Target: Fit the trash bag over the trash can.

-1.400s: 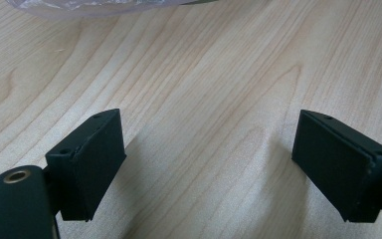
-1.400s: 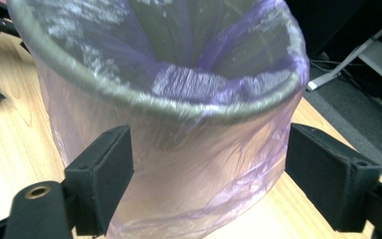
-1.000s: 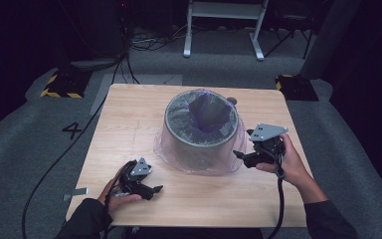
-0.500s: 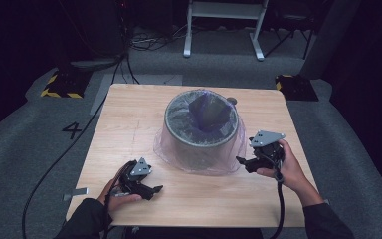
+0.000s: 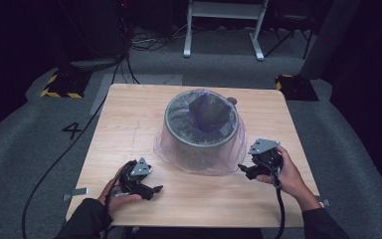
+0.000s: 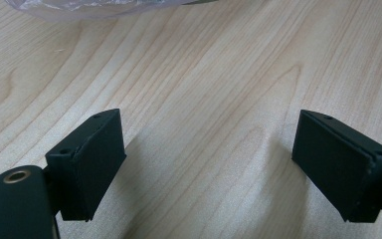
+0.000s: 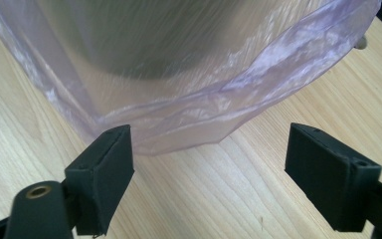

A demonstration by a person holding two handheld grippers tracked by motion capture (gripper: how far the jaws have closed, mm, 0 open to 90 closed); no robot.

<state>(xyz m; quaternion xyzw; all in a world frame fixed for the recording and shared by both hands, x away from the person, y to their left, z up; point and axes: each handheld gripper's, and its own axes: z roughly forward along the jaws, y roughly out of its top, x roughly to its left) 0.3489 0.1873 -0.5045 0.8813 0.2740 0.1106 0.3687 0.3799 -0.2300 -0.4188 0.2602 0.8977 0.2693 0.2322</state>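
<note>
both tongs stand released with nothing between their jaws: the left gripper (image 5: 151,189) rests on the pale wooden table (image 5: 129,119), while the right gripper (image 5: 243,170) has sunk toward the hem of the translucent purple plastic liner (image 7: 189,124), draped over the grey round bin (image 5: 201,127) mid-table, probably lining up a pinch.

Beyond your tongs you have the pale wooden surface (image 5: 129,124) on grey carpet (image 5: 25,149), a painted number four (image 5: 72,130) past your left, and a white metal stand (image 5: 224,20) farthest off.
</note>
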